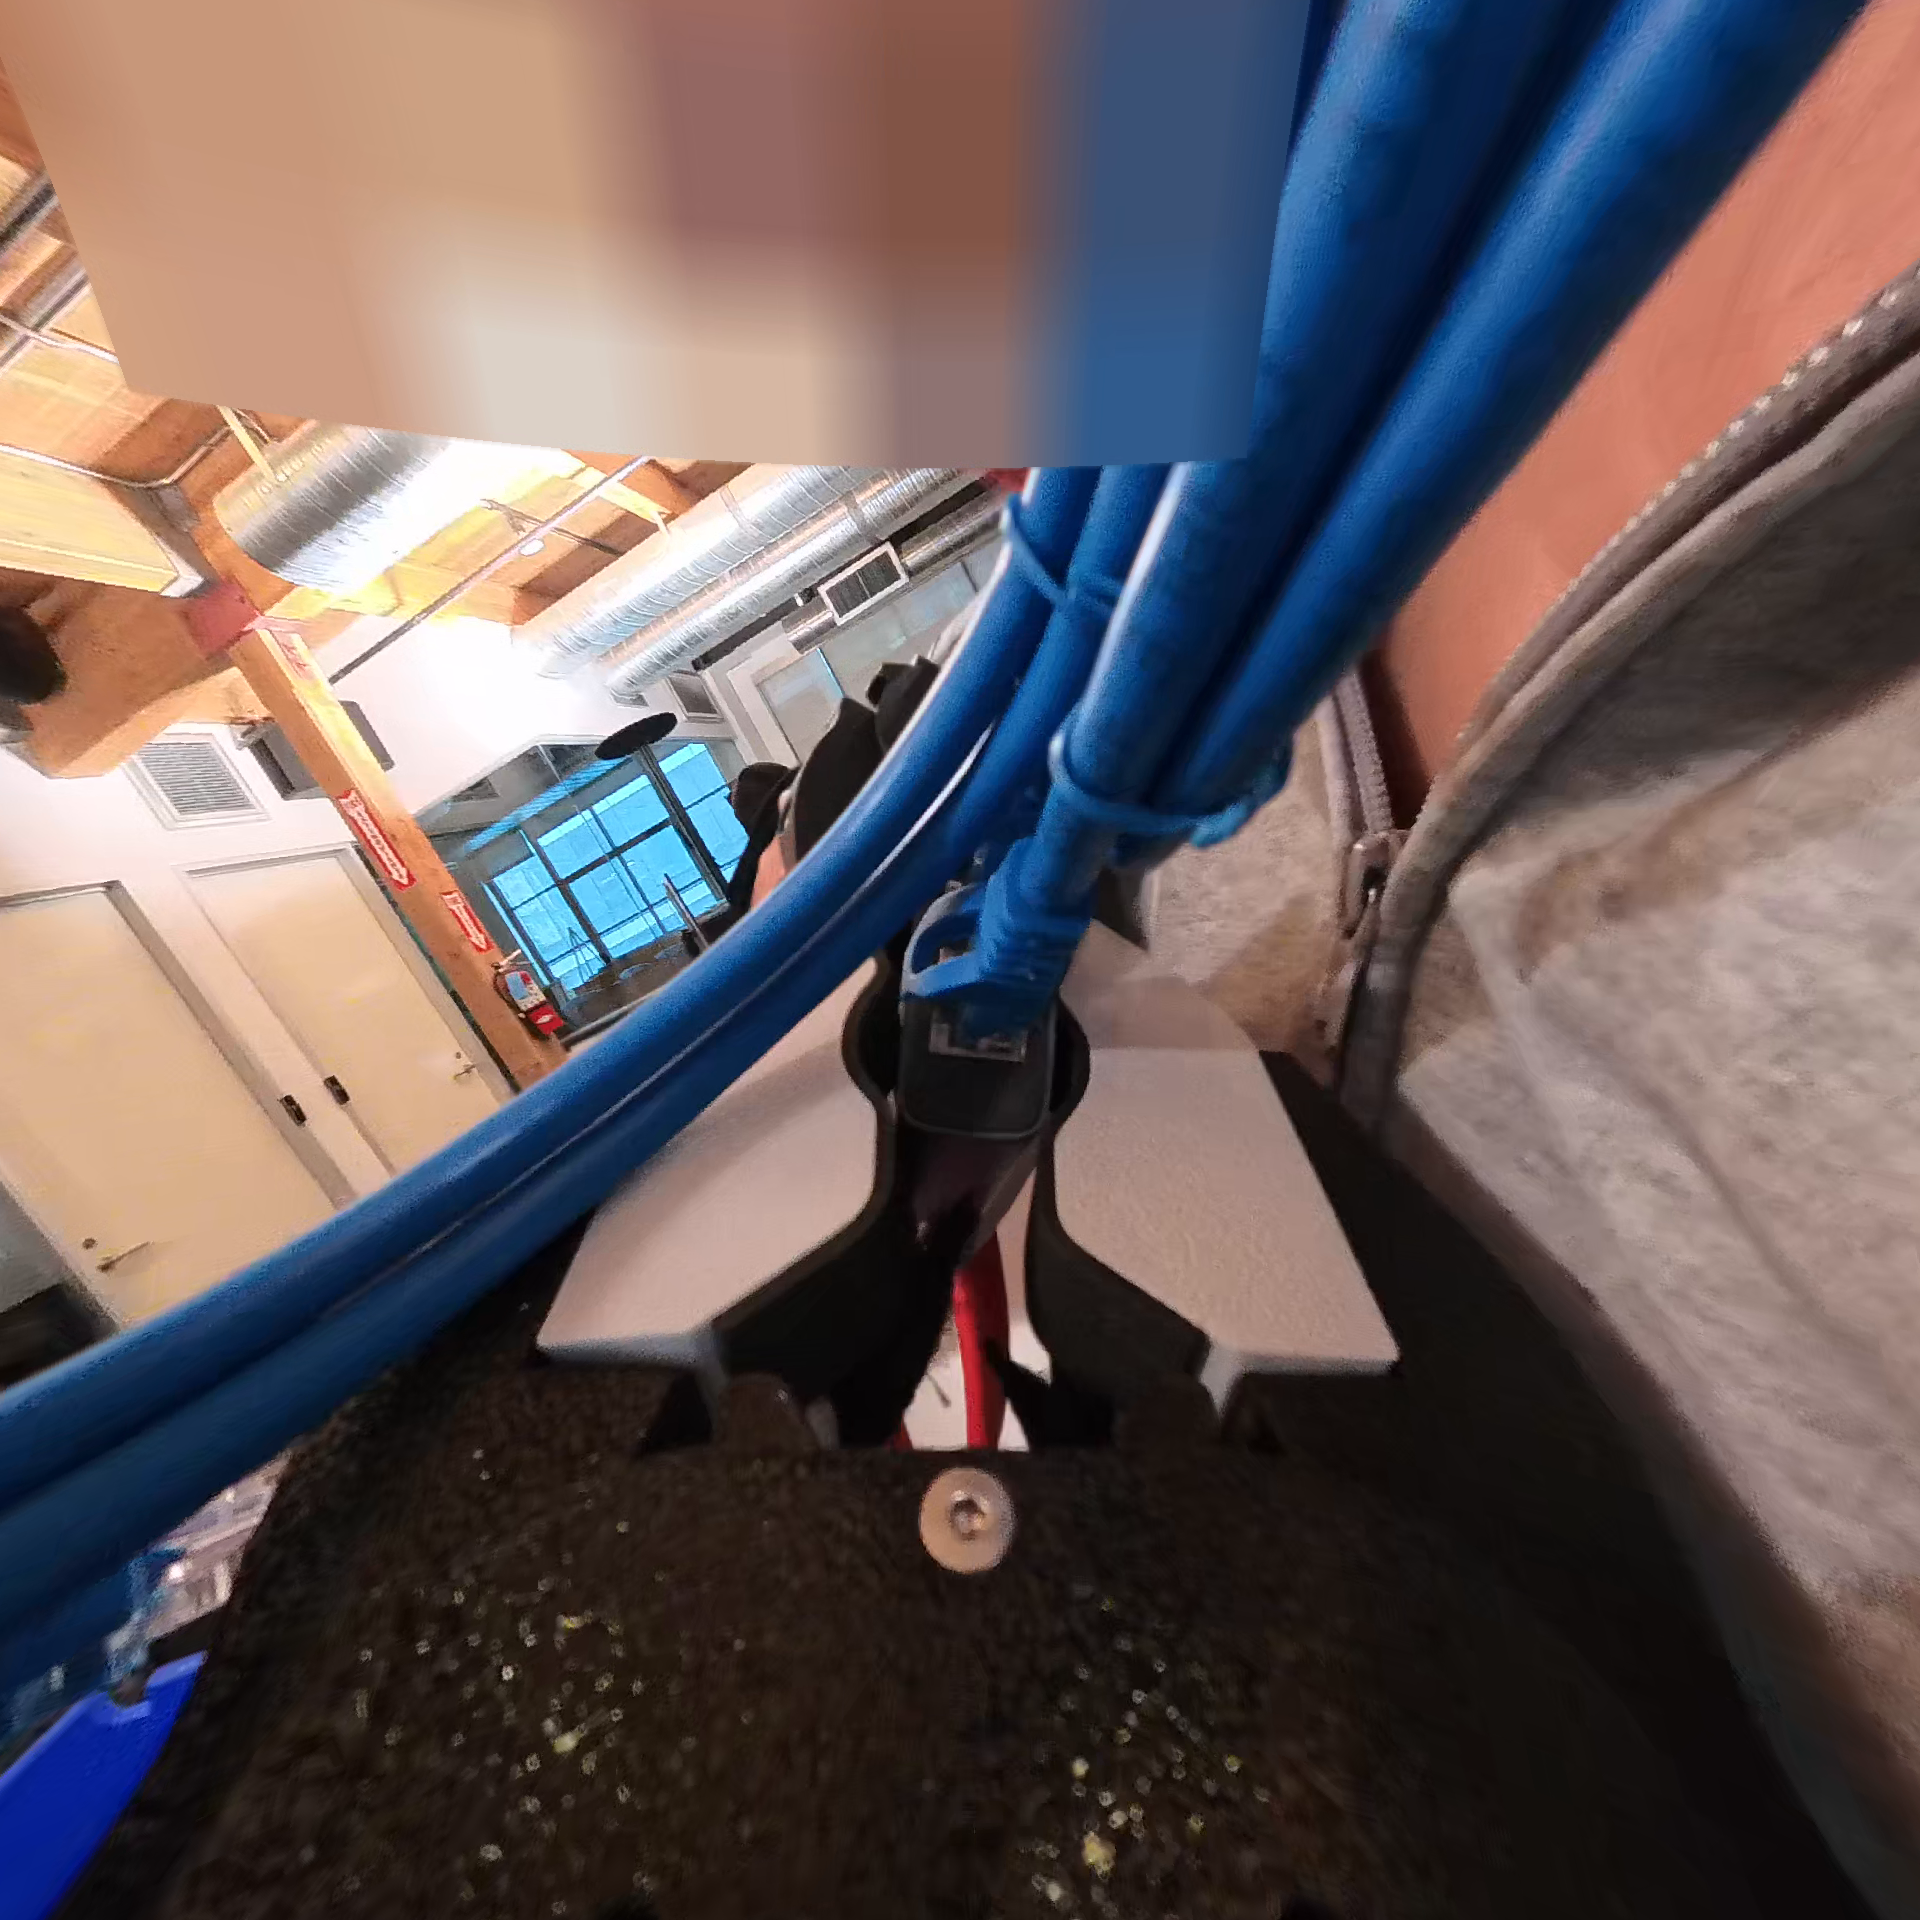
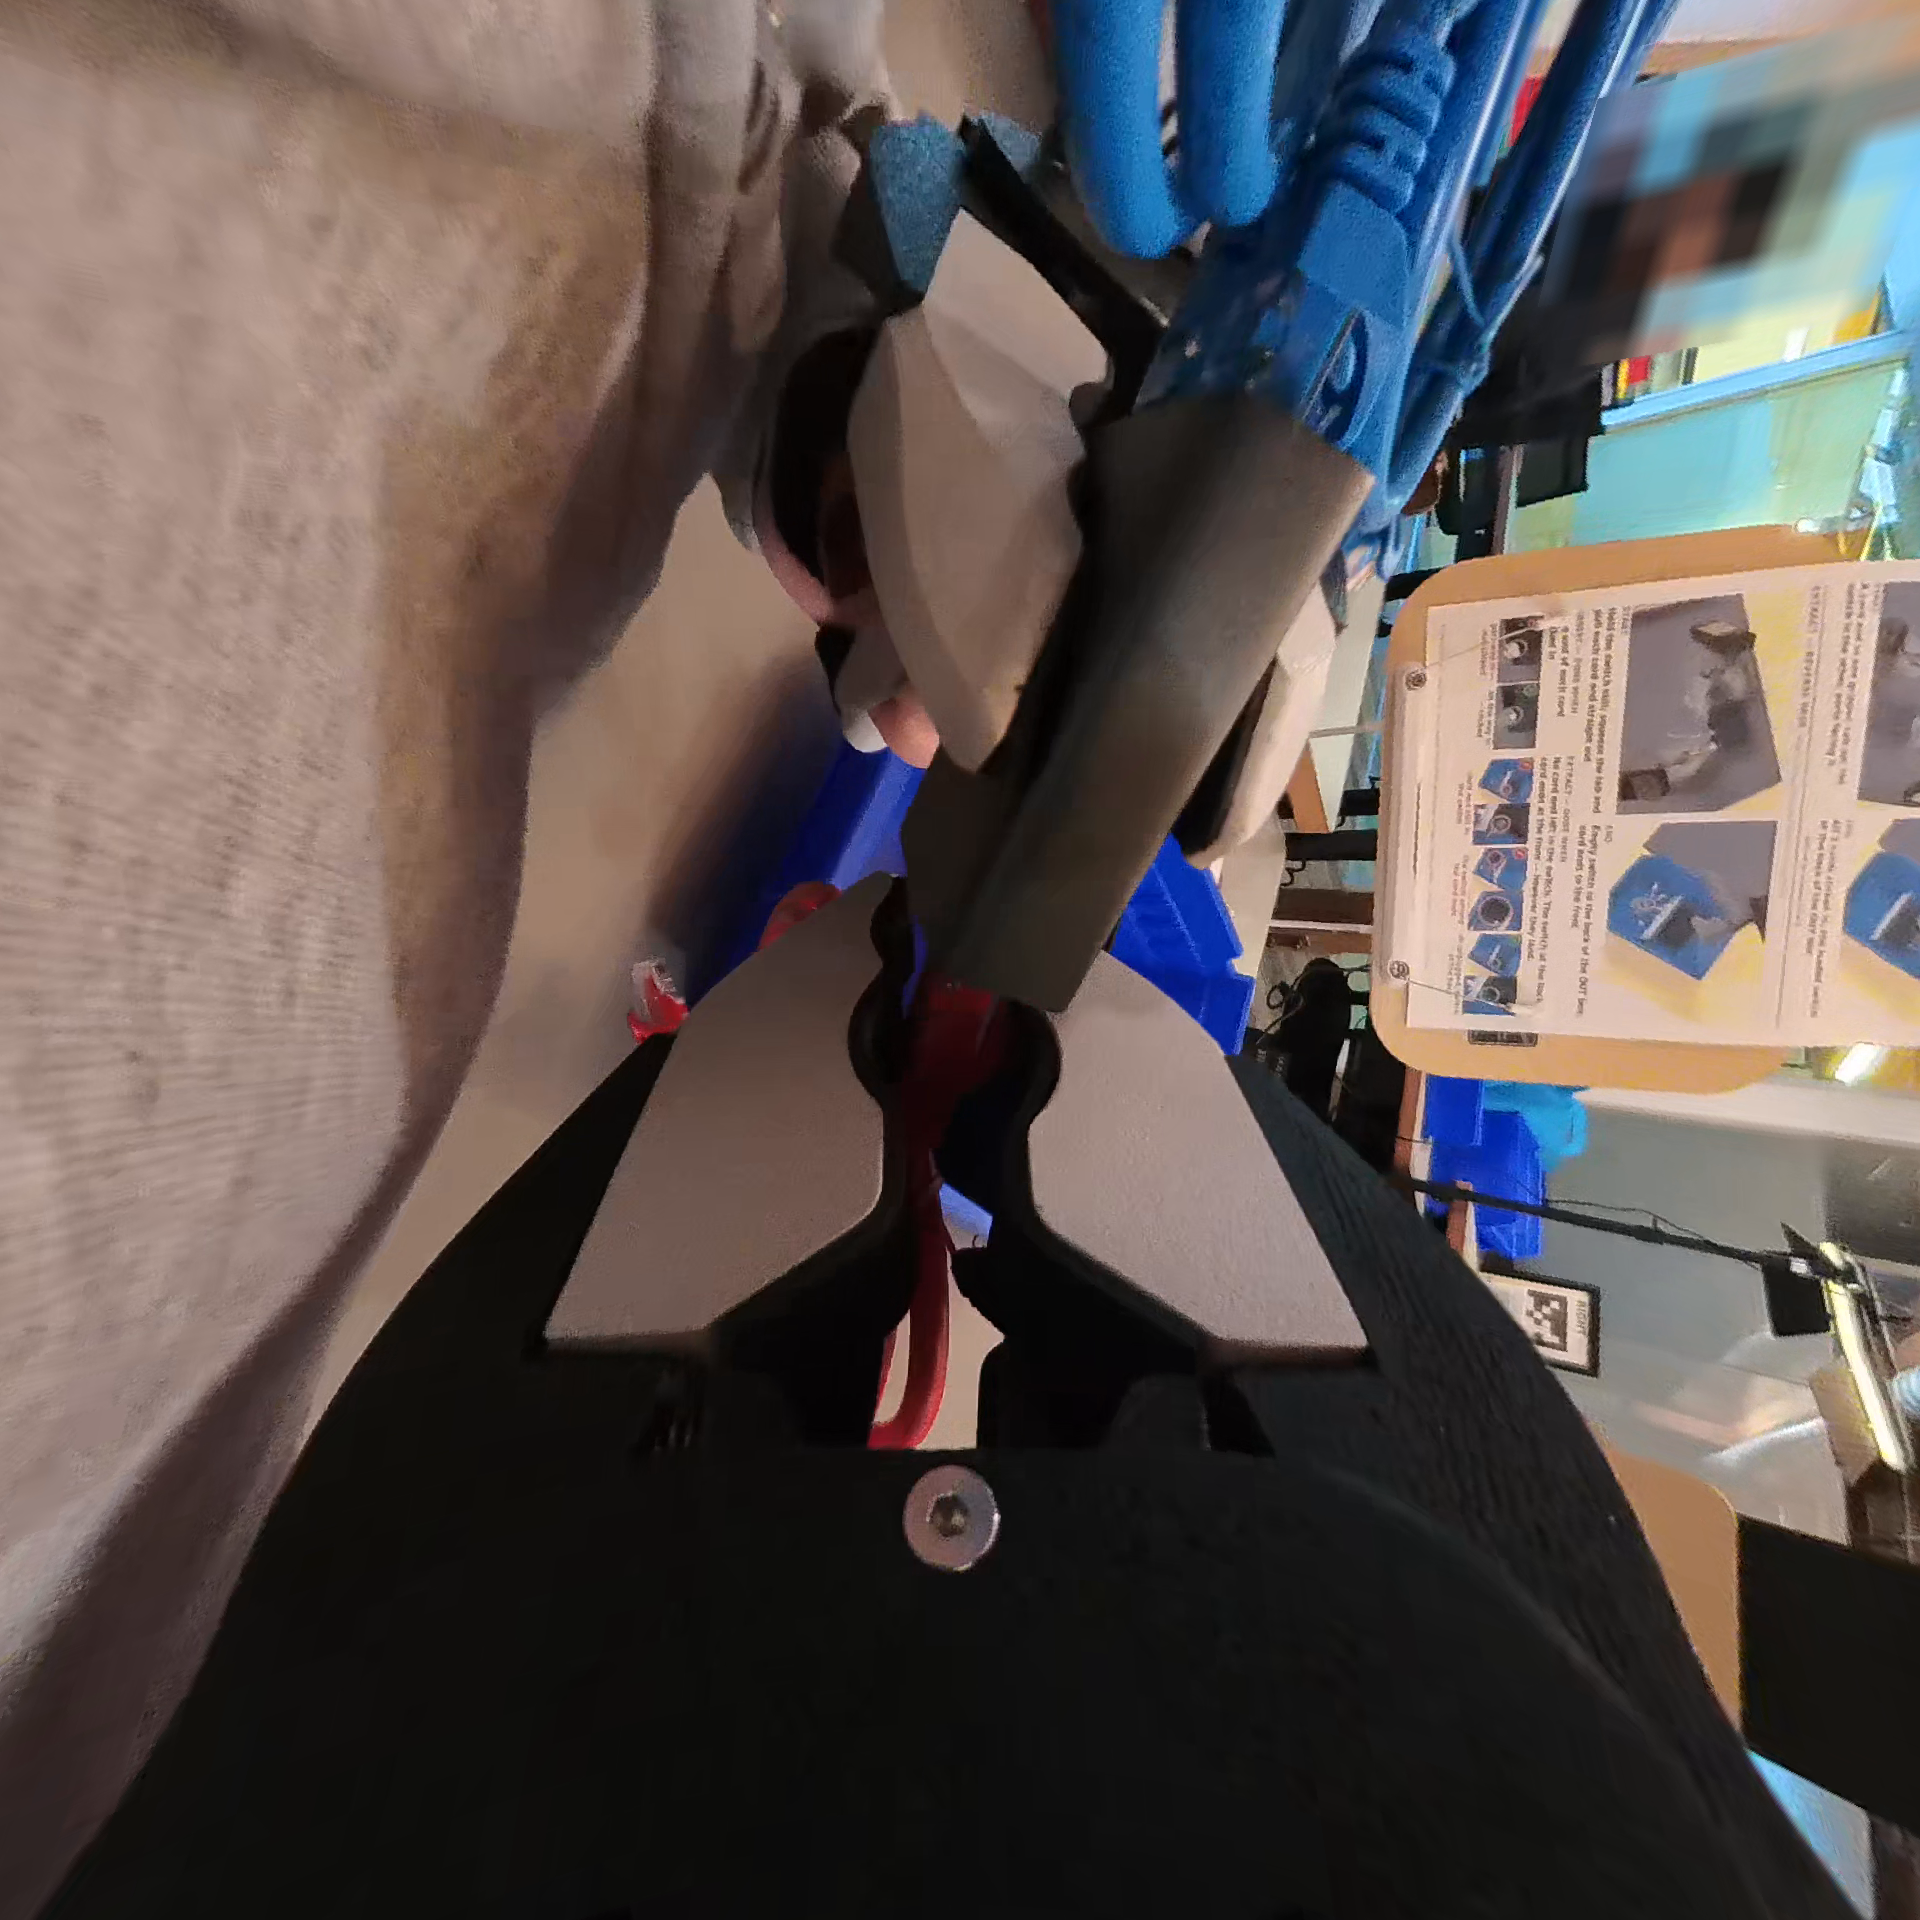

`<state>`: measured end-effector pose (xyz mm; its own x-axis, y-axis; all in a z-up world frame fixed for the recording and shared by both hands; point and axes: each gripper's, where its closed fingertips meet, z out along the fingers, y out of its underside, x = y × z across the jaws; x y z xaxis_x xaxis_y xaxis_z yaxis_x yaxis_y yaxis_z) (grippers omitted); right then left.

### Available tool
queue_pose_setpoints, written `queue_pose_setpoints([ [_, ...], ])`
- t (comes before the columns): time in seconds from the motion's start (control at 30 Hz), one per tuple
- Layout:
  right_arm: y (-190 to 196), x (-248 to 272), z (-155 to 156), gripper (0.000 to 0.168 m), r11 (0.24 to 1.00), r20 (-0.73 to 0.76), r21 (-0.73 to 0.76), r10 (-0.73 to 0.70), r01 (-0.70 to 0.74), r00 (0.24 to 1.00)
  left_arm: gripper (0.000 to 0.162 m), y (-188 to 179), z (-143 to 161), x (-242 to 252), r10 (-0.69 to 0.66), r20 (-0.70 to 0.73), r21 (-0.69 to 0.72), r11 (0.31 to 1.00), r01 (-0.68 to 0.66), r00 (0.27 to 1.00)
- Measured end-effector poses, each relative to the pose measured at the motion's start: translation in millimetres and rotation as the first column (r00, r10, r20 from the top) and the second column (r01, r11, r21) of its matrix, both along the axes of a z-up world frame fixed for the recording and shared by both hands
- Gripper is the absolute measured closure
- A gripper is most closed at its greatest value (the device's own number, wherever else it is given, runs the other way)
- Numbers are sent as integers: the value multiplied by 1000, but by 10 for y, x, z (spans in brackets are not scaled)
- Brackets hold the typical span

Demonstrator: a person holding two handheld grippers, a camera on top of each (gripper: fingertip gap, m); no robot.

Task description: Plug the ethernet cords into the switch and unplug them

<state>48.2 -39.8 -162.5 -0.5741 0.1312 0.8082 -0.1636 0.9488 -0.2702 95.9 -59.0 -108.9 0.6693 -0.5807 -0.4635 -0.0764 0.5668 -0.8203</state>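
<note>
Left gripper (image 1: 966,1049) closed on a dark grey box (image 1: 971,1086), held by its narrow end; blue network plug (image 1: 987,951) seated in the box's port, its lead joining a tied bundle of blue cables (image 1: 1195,675) running up and away; right gripper (image 2: 951,1023) clamped on a red cable (image 2: 914,1330), red end pressed against the box's lower end; cannot tell whether seated there, joint hidden by fingers; grey sweatshirt (image 2: 260,727) close at left; blue bins (image 2: 1184,925) and printed instruction sheet (image 2: 1662,810) behind.
</note>
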Motion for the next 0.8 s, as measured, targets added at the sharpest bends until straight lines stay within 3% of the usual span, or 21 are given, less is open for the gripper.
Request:
queue_pose_setpoints([
  [0.03,2,10,-3,153,1000,7,8,0,0,1000,141,-2,-6,5,-3,5,-5,1000,3,1000],
  [0.17,6,29,-10,153,1000,23,23,4,-4,1000,141,-7,-26,20,29,-20,-11,999,-30,999],
  [0.53,-11,12,-36,152,984,52,124,124,-129,991,140,-28,-58,-16,-32,-15,-25,999,32,999],
  [0.8,42,-37,27,154,976,26,155,149,-151,988,142,34,-53,-57,104,-108,9,995,-103,989],
])
